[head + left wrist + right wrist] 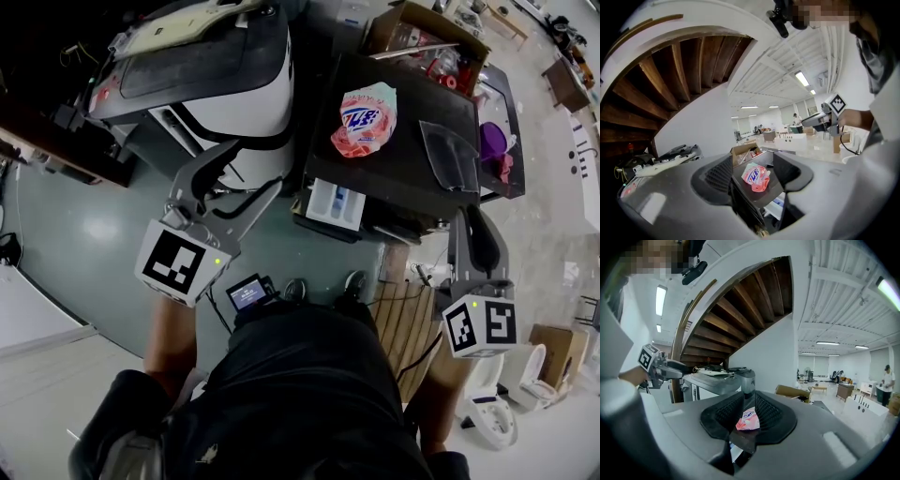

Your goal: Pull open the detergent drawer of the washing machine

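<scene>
The washing machine [403, 141] has a black top, and a pink detergent bag [366, 119] lies on it. Its white and blue detergent drawer [336, 204] stands pulled out from the front. My left gripper [246, 173] hovers left of the drawer, jaws wide open and empty. The left gripper view looks between those jaws [754, 168] at the bag [757, 178] and the drawer [780, 202]. My right gripper [473, 220] hangs to the right of the machine, clear of it. Its jaws [747, 404] stand a narrow gap apart with nothing between them.
A white appliance with a dark lid [216, 66] stands left of the machine. A cardboard box [427, 37] sits behind it, and a clear plastic lid [450, 155] lies on its top. On the floor are a small screen device [248, 292] and a wooden pallet [408, 319].
</scene>
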A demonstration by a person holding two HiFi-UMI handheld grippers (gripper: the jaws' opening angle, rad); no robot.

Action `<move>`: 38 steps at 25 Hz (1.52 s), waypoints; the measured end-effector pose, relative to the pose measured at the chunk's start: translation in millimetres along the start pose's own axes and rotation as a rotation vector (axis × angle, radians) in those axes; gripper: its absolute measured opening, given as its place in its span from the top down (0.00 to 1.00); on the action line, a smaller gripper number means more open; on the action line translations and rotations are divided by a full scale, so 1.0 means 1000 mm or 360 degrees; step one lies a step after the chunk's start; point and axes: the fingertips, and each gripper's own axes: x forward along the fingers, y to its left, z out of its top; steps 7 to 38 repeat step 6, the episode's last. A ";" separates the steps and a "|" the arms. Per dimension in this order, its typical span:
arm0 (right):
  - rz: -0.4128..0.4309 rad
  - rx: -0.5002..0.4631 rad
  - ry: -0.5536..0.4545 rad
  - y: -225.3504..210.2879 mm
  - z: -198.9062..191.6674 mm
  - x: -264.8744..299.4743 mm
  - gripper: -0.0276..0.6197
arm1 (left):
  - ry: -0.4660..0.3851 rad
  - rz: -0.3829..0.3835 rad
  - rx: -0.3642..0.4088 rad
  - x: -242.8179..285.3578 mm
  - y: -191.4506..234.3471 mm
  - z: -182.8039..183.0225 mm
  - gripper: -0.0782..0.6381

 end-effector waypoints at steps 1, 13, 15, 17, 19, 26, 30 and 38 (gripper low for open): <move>0.0001 0.0001 -0.0001 0.000 0.000 0.000 0.84 | 0.0000 -0.0002 -0.0002 0.000 0.000 -0.001 0.44; -0.0002 0.0005 0.0019 0.002 -0.001 -0.004 0.84 | 0.0002 -0.0010 -0.0012 -0.002 -0.004 -0.003 0.44; -0.0002 0.0005 0.0019 0.002 -0.001 -0.004 0.84 | 0.0002 -0.0010 -0.0012 -0.002 -0.004 -0.003 0.44; -0.0002 0.0005 0.0019 0.002 -0.001 -0.004 0.84 | 0.0002 -0.0010 -0.0012 -0.002 -0.004 -0.003 0.44; -0.0002 0.0005 0.0019 0.002 -0.001 -0.004 0.84 | 0.0002 -0.0010 -0.0012 -0.002 -0.004 -0.003 0.44; -0.0002 0.0005 0.0019 0.002 -0.001 -0.004 0.84 | 0.0002 -0.0010 -0.0012 -0.002 -0.004 -0.003 0.44; -0.0002 0.0005 0.0019 0.002 -0.001 -0.004 0.84 | 0.0002 -0.0010 -0.0012 -0.002 -0.004 -0.003 0.44; -0.0002 0.0005 0.0019 0.002 -0.001 -0.004 0.84 | 0.0002 -0.0010 -0.0012 -0.002 -0.004 -0.003 0.44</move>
